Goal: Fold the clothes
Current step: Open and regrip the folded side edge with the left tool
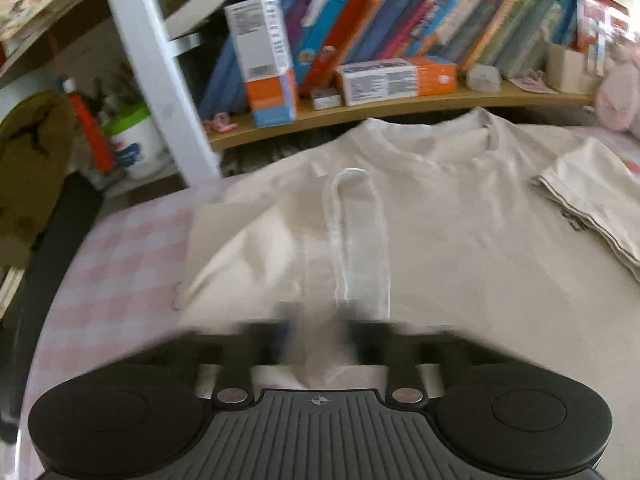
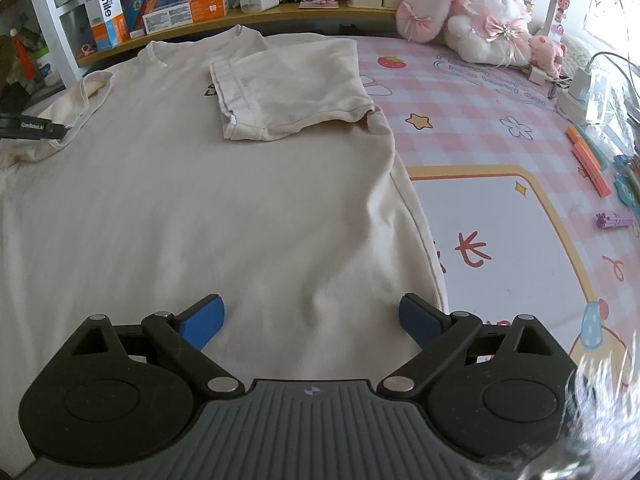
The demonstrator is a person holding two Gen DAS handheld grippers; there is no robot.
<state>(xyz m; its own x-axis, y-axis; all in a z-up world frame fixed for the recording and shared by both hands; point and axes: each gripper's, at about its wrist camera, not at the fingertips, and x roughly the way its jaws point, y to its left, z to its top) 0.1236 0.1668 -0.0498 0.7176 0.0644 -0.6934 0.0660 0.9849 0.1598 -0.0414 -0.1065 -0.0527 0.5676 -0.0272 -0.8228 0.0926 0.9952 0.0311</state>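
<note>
Now we see a cream T-shirt [image 2: 192, 200] spread flat on the pink checked desk mat [image 2: 500, 168], its far sleeve [image 2: 288, 88] already folded in over the chest. Our left gripper [image 1: 316, 332] is pinched tight on the near sleeve's hem [image 1: 352, 240], lifting that cloth into a ridge. Our right gripper [image 2: 312, 320] hovers over the shirt's lower edge, blue pads [image 2: 204, 320] spread wide, holding nothing.

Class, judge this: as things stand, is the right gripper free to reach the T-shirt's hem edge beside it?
Probably yes. The right gripper hangs open over the T-shirt, and the hem edge lies bare beside its right finger, with nothing lying across it.
</note>
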